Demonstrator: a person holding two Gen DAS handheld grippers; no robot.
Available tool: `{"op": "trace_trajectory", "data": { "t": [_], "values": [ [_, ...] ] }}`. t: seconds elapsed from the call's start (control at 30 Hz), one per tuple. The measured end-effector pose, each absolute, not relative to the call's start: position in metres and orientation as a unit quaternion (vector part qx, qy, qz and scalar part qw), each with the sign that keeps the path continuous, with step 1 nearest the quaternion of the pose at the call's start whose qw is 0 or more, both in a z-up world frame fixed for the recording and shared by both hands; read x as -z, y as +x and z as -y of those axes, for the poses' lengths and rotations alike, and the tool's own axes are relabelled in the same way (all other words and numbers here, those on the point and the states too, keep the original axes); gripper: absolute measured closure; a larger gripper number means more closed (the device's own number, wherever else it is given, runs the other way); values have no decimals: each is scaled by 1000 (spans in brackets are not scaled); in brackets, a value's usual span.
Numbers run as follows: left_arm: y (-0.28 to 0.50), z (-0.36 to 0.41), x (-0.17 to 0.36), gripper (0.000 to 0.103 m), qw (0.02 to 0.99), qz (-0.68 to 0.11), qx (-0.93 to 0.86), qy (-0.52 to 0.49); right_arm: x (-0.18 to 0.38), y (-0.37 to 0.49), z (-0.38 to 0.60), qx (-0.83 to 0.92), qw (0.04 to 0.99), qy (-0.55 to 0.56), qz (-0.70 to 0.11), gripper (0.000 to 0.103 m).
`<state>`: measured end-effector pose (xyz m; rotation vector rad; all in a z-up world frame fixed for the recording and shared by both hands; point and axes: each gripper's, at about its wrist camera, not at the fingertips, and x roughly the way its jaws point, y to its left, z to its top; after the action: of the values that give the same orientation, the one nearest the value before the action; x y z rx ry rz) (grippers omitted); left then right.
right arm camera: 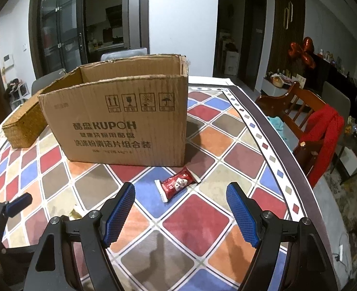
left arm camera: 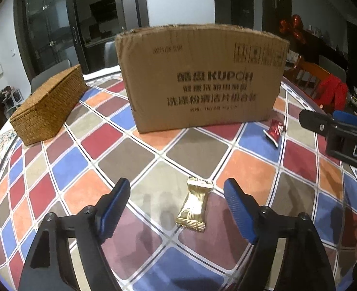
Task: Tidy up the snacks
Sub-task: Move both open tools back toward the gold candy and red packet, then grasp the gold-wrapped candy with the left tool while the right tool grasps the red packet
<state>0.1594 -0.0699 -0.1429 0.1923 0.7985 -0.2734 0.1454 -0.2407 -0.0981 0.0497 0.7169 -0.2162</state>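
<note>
A gold snack wrapper lies on the checkered tablecloth between the blue fingers of my open left gripper, nearer the right finger. A red snack packet lies on the table in front of my open right gripper, just below the cardboard box. The box stands open at the top, with printed text on its front; it also shows in the left wrist view. The red packet also shows in the left wrist view by the box's right corner. Both grippers are empty.
A woven basket sits left of the box. The right gripper shows at the right edge of the left wrist view. A wooden chair with a red cloth stands beyond the table's right edge.
</note>
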Motion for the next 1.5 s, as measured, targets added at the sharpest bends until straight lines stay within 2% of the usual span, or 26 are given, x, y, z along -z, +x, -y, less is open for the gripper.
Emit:
{"op": "trace_trajectory", "data": {
  "t": [0.27,0.43,0.57,0.7,1.33,1.5],
  "values": [
    [166,75,162,38,891,-420,144,95,105,152,243,106,928,24,-357,24],
    [171,78,174,55,878,-446,146,96,108,156,244,107,927,24,-360,24],
    [173,80,172,59,878,-445,150,94,112,161,246,105,925,26,-365,24],
    [175,83,171,81,876,-447,157,92,117,167,250,105,922,29,-371,24],
    [208,82,161,83,886,-436,144,69,147,205,255,102,904,23,-414,25],
    [214,81,160,83,886,-436,145,63,153,214,254,93,900,23,-426,36]
  ]
}}
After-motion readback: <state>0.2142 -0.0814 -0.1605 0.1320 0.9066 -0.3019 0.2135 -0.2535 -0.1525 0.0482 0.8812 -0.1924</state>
